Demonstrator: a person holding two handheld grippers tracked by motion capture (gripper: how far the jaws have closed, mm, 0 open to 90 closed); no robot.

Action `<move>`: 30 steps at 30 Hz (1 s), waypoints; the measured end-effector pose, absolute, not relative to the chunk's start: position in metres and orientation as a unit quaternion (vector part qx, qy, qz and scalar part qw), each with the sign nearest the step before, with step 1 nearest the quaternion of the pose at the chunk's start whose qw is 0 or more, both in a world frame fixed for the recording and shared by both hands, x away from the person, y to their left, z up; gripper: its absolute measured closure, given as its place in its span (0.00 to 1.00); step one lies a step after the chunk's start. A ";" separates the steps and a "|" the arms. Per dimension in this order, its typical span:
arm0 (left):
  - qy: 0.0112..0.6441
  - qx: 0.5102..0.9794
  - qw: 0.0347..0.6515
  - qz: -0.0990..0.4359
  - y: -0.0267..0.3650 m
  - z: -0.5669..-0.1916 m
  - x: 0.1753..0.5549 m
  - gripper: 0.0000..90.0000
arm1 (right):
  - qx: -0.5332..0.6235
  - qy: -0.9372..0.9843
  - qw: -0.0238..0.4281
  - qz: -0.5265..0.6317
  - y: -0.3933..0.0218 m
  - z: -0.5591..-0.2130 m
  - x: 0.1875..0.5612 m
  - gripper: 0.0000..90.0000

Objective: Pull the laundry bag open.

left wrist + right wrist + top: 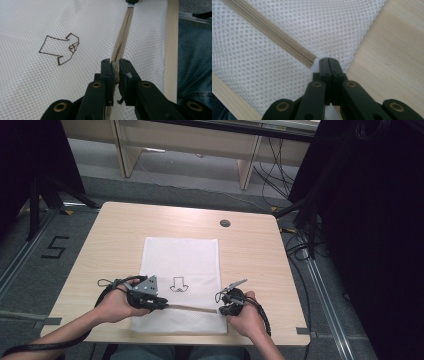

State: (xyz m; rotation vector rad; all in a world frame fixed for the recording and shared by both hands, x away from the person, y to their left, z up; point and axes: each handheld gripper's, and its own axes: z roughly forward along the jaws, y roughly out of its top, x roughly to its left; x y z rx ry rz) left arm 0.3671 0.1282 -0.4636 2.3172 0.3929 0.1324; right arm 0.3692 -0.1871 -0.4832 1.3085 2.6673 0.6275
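Observation:
A white mesh bag [182, 265] lies flat on the wooden table [115, 235], with a small brown shirt outline [178, 284] printed on it. A beige zipper [192, 307] runs along its near edge. My left gripper [162, 304] is at the zipper's left part, and its jaws [115, 62] are shut on the beige zipper pull. The zipper [123, 32] stretches away from them, past the shirt outline [61, 48]. My right gripper [220, 309] is at the bag's near right corner, shut [329, 60] on the mesh edge just past the end of the zipper [269, 32].
A round cable hole [225, 223] sits near the table's far edge. The near table edge [172, 50] runs close beside the bag, with the person's legs just beyond it. Black curtains and cables stand to the right [360, 220]. Bare wood [392, 57] lies right of the bag.

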 end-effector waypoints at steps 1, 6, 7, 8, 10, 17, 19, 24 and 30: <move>0.159 0.906 0.389 0.050 0.128 -0.464 0.366 0.91 | 0.430 0.877 0.052 0.206 -0.187 -0.483 0.369 1.00; 0.158 0.906 0.389 0.051 0.128 -0.464 0.367 0.91 | 0.430 0.877 0.052 0.207 -0.187 -0.483 0.369 1.00; 0.158 0.906 0.389 0.050 0.128 -0.464 0.367 0.91 | 0.431 0.877 0.052 0.206 -0.187 -0.483 0.369 1.00; 0.158 0.907 0.387 0.052 0.128 -0.464 0.367 0.91 | 0.430 0.877 0.052 0.206 -0.187 -0.483 0.369 1.00; 0.162 0.905 0.390 0.047 0.130 -0.465 0.367 0.91 | 0.430 0.877 0.052 0.206 -0.187 -0.483 0.369 1.00; 0.161 0.905 0.390 0.051 0.132 -0.465 0.367 0.91 | 0.430 0.877 0.052 0.206 -0.187 -0.483 0.369 1.00; 0.158 0.908 0.384 0.054 0.134 -0.464 0.368 0.91 | 0.430 0.877 0.053 0.207 -0.187 -0.483 0.369 1.00; 0.159 0.907 0.387 0.052 0.134 -0.464 0.369 0.91 | 0.435 0.875 0.050 0.204 -0.187 -0.483 0.369 1.00; 0.159 0.905 0.392 0.052 0.134 -0.464 0.368 0.91 | 0.431 0.877 0.051 0.206 -0.187 -0.483 0.369 1.00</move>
